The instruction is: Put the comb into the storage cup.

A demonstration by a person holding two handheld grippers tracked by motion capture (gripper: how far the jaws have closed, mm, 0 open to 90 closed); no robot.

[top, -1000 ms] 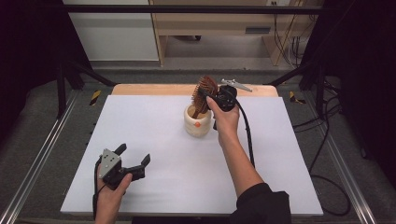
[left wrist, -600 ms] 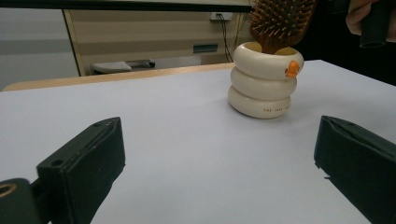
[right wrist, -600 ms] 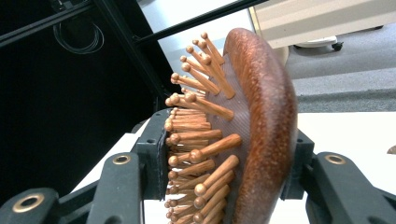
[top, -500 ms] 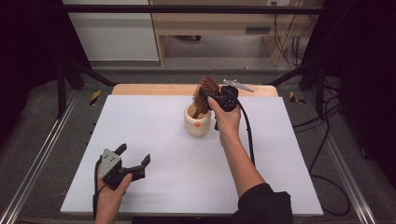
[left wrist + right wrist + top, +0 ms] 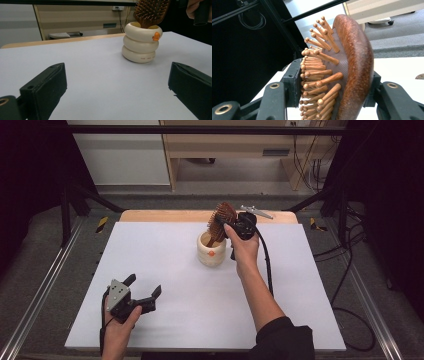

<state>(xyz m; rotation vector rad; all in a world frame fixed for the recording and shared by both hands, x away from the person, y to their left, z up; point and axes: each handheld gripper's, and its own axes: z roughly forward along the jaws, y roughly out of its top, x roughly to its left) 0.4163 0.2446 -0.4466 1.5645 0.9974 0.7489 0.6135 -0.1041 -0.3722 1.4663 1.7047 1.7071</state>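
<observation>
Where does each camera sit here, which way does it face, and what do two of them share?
High view: above the person's side, looking forward and down on the table; both forearms, left tool, right tool.
Left gripper view: low over the table, looking across it between its own open jaws at the holder.
Right gripper view: close along its jaws, which flank the hairbrush.
Shared: high and left gripper views both show the brush standing in the holder.

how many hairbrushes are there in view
1: the wooden hairbrush stands handle-down in the cream holder, its head between the right gripper jaws. None other visible.
</observation>
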